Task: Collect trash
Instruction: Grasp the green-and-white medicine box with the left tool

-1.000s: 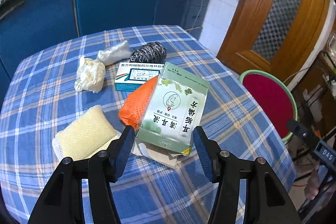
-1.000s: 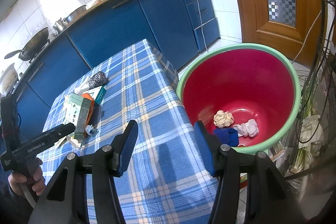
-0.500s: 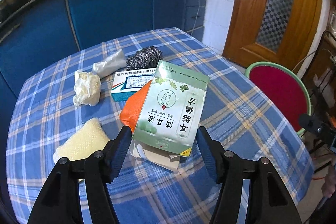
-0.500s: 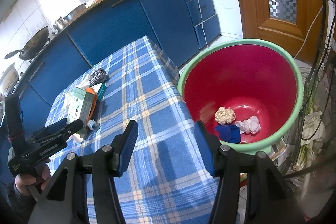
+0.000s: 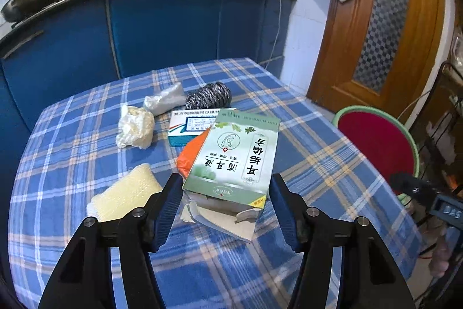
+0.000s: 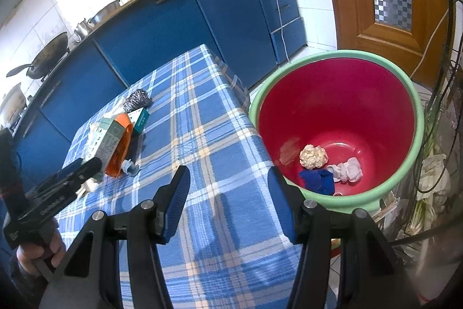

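Your table (image 6: 202, 135) with the blue checked cloth fills the middle of both views. The red bucket (image 6: 416, 118) with the green rim sits right of it in the right wrist view, holding a crumpled paper ball (image 6: 313, 156), a blue scrap (image 6: 318, 183) and a whitish wad (image 6: 348, 170). Your left gripper (image 5: 225, 190) is spread wide, with the end of the green box (image 5: 234, 158) between its fingers; can't tell if they touch it. Behind the box: orange packet (image 5: 192, 155), white-teal box (image 5: 188, 126), steel scrubber (image 5: 208, 96), crumpled tissue (image 5: 134, 128); a yellow sponge (image 5: 124, 194) lies lower left. Right gripper (image 6: 228, 193) is wide open over the table edge, holding nothing.
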